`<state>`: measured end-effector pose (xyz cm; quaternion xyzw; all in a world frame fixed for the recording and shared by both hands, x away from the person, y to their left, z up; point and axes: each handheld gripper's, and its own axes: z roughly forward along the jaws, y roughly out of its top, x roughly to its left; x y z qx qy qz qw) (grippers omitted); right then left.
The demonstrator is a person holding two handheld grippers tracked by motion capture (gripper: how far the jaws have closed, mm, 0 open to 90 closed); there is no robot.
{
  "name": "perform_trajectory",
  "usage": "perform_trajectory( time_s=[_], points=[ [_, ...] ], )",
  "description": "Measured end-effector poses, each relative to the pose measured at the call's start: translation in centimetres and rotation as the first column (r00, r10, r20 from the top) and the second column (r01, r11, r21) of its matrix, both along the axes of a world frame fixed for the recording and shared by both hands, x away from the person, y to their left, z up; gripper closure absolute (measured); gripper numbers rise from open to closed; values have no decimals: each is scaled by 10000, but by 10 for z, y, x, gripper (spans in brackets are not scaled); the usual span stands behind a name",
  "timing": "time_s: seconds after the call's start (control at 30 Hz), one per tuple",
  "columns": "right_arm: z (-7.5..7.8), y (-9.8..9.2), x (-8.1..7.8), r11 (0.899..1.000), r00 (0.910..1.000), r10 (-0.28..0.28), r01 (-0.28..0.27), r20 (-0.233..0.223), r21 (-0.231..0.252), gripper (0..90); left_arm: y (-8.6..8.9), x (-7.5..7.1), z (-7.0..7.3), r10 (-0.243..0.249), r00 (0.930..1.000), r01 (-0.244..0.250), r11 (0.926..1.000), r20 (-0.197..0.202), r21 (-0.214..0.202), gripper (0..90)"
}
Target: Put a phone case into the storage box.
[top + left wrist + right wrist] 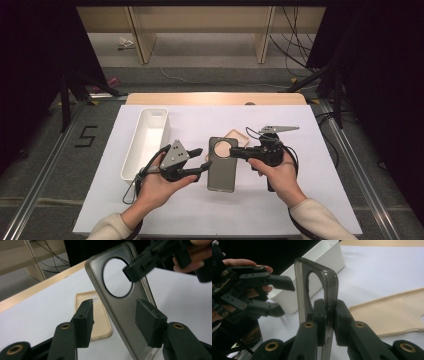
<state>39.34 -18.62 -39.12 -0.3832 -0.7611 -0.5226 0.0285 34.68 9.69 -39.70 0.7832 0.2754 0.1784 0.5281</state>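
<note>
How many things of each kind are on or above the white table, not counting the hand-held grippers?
Phone cases: 2, a grey case held up by the right hand-held gripper, and a beige case lying flat on the table.
Trays: 1, a long white tray at the left.
Total: 3

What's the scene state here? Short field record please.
held item: grey phone case, round camera cutout
right gripper: shut on the grey phone case edge beside the cutout
left gripper: open, jaws either side of the case, pads not pressing
lying flat: beige phone case on the white table
bin: white tray, left of the cases
</note>
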Motion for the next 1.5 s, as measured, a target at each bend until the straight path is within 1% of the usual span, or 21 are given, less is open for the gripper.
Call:
perform_trajectory(
  time_s=[0.1, 0.27, 0.43, 0.47, 0.57, 0.67, 0.8, 1.03, 1.2, 1.3, 1.37, 1.5],
  points=[
    [0, 0, 0, 10000, 10000, -12, 12, 37, -7, 820, 0, 3, 2, 276, 9995, -281, 9991, -133, -326, 508],
    [1, 1, -1, 10000, 9999, -38, 38, 99, -25, 820, 0, 9, 8, 533, 9980, -561, 9944, -331, -892, 522],
    [0, 2, -1, 10000, 9999, -34, 34, 122, -44, 820, -4, 11, 14, 573, 9981, -592, 9927, -208, -1051, 548],
    [1, 2, -2, 10000, 9999, -26, 26, 134, -41, 820, -5, 11, 15, 579, 9980, -603, 9917, -237, -1132, 559],
    [0, 3, -2, 10000, 9999, -28, 28, 142, -45, 820, -7, 13, 17, 675, 9972, -710, 9903, -335, -1194, 590],
    [0, 4, -2, 10000, 9999, -33, 34, 163, -45, 820, -9, 16, 16, 903, 9946, -958, 9883, -512, -1187, 606],
    [0, 5, -3, 10000, 9998, -25, 26, 182, -33, 819, -11, 18, 15, 1059, 9920, -1136, 9861, -686, -1211, 630],
    [1, 7, -4, 10000, 9996, 27, -25, 279, -62, 819, -11, 21, 13, 1065, 9913, -1151, 9863, -769, -1178, 661],
    [2, 8, -5, 10000, 9994, 10, -8, 355, -60, 820, -11, 22, 12, 1044, 9905, -1148, 9861, -890, -1202, 707],
    [2, 9, -5, 10000, 9991, 36, -33, 418, -75, 819, -11, 22, 12, 1027, 9904, -1141, 9852, -924, -1278, 744],
    [2, 9, -6, 9999, 9989, 45, -40, 456, -122, 819, -10, 22, 12, 1030, 9905, -1142, 9851, -912, -1285, 750],
    [2, 9, -6, 9999, 9987, 23, -15, 511, -145, 819, -10, 20, 14, 1048, 9901, -1179, 9819, -932, -1485, 778]
  ],
)
